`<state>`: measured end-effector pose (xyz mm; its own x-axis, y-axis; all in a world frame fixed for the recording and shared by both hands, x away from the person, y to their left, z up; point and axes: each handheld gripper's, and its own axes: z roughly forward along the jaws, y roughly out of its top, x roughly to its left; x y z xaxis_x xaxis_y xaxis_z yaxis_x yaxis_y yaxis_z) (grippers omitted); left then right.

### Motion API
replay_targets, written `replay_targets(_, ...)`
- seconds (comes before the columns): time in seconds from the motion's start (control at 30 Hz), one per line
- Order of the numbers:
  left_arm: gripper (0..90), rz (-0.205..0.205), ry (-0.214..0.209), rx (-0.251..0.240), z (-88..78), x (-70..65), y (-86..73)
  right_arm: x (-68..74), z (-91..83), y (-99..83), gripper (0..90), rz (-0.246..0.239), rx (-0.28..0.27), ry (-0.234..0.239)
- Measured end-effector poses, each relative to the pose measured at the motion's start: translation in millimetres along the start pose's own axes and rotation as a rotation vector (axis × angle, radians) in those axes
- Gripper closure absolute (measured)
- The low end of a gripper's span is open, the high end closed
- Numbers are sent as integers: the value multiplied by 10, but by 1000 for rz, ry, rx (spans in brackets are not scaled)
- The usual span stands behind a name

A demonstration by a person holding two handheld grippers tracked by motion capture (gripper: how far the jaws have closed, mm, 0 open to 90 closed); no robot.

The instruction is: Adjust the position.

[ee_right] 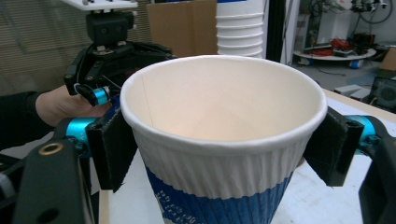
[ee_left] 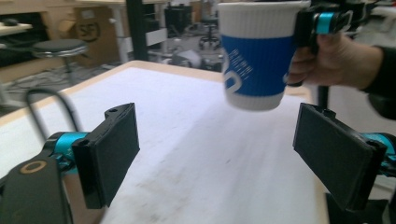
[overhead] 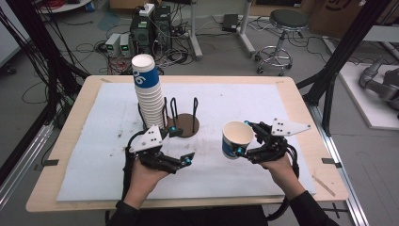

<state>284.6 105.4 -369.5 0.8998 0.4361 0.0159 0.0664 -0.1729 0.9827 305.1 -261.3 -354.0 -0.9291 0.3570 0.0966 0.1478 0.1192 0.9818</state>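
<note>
Both grippers black, left gripper (overhead: 181, 145) and right gripper (overhead: 246, 138): cyan collars at jaw bases, flat black pads, grey three-cornered top plates with dark dots, black cables; person's sleeves black

A pale wooden worktop (overhead: 75, 123) carries a scuffed white rectangular mat (overhead: 235, 104); on the mat stand a brown round wire-posted holder (overhead: 184, 123) and a tall stack of white ribbed paper cups (overhead: 148, 96).

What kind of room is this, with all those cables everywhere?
Probably a research lab or workshop. Computer boxes sit on the floor among loose cables, a black metal frame surrounds the table, and a rolling stool stands behind.
</note>
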Motion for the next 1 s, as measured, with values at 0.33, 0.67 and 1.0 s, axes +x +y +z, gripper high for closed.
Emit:
replay_targets(0.33,143,-13,148,-41,-303,148,-72,-123,-135,-17,212,12,-15,-72)
replay_targets(0.67,143,-16,153,-46,-304,148,-78,-130,-149,-21,212,11,-10,-81)
replay_targets(1.0,143,-9,134,-31,-248,119,-78,-115,-174,-11,212,6,-17,-82)
